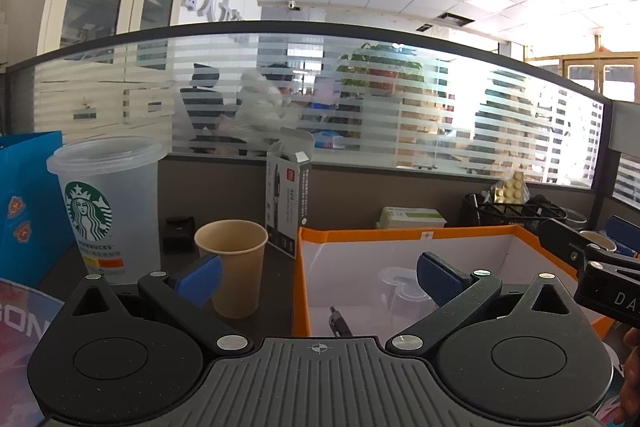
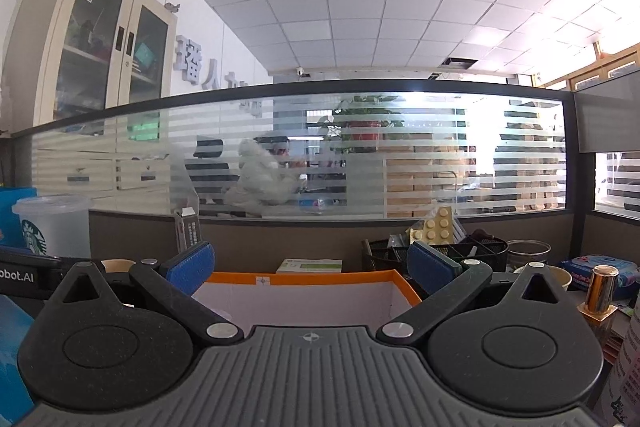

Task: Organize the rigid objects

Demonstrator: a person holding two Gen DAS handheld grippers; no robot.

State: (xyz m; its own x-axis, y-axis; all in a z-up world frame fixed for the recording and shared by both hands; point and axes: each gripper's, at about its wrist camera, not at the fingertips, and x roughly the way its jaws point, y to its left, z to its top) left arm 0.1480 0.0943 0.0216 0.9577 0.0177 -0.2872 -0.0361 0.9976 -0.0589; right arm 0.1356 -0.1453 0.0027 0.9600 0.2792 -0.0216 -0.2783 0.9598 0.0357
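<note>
Left wrist view: left gripper [image 1: 318, 277] spread wide and empty, paper cup [image 1: 232, 267] just left of the box [image 1: 400, 233]. Right gripper [image 2: 310, 267], likewise released, hangs before the box. Likely next: close on the cup and bin it.

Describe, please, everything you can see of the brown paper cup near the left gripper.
The brown paper cup is plain, without print, and looks like thin kraft paper with a rolled rim. It stands upright and open on the dark desk, and what shows of its inside looks empty. It stands between the Starbucks cup and the orange box. The left gripper is open and not holding it.
</note>
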